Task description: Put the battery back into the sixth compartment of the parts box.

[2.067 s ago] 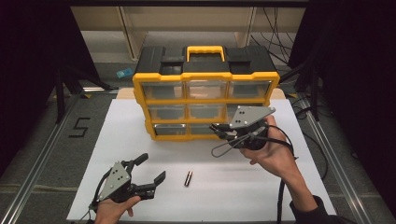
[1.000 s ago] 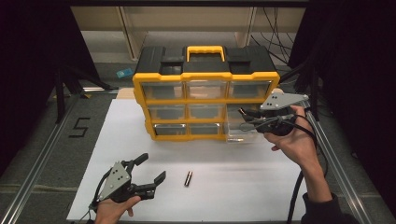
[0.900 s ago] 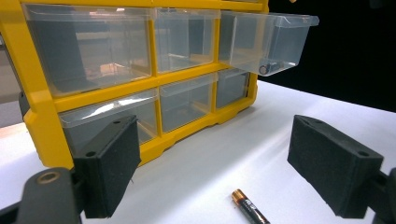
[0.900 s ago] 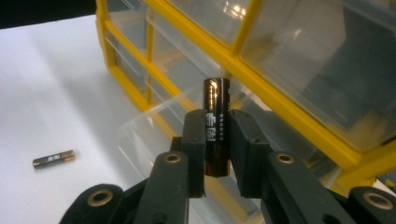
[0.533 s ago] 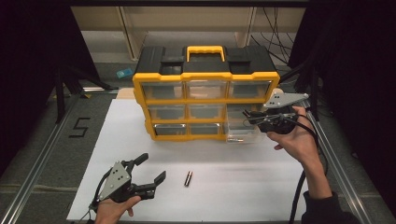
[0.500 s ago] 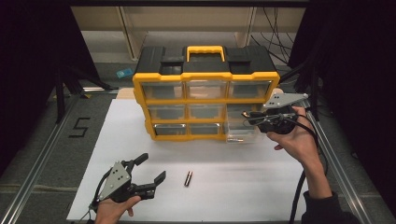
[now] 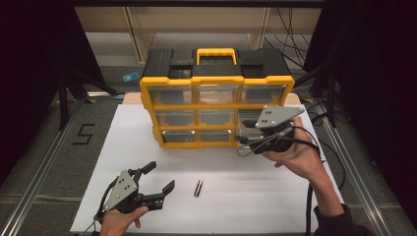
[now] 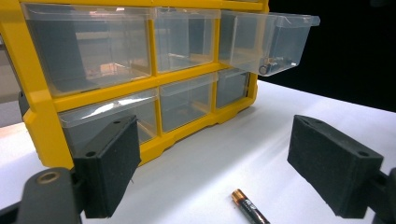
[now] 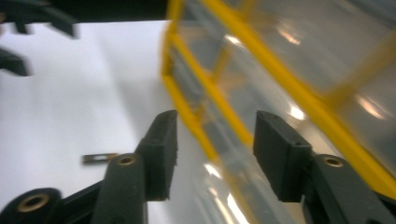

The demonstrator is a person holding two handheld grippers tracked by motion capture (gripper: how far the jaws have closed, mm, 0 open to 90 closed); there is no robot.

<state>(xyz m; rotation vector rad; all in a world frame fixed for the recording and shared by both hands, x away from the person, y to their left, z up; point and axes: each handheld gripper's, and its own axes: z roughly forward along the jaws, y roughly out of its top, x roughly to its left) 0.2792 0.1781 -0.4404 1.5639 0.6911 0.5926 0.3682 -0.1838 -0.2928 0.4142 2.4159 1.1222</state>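
Drawer of clear plastic, middle row, right-hand column of organizer, pulled out partway; small dark item visible at its front bottom corner in left gripper view. Right gripper at front of that drawer, level, pointing toward cabinet; jaws just been opening, now parted about halfway, nothing between pads in right gripper view, where blurred clear plastic and yellow frame lie just beyond fingertips. Contact between pads and drawer front: cannot tell. Right hand wrapped around gripper body, cable trailing down along forearm. Left gripper low over white board at near left, jaws spread wide, holding nothing; left hand at bottom edge of high view. Battery lying flat on board just ahead of left gripper, between its open pads in left gripper view, untouched. Organizer yellow and black, nine clear drawers in three rows, yellow handle on top, standing at far edge of board. Other eight drawers flush with frame.
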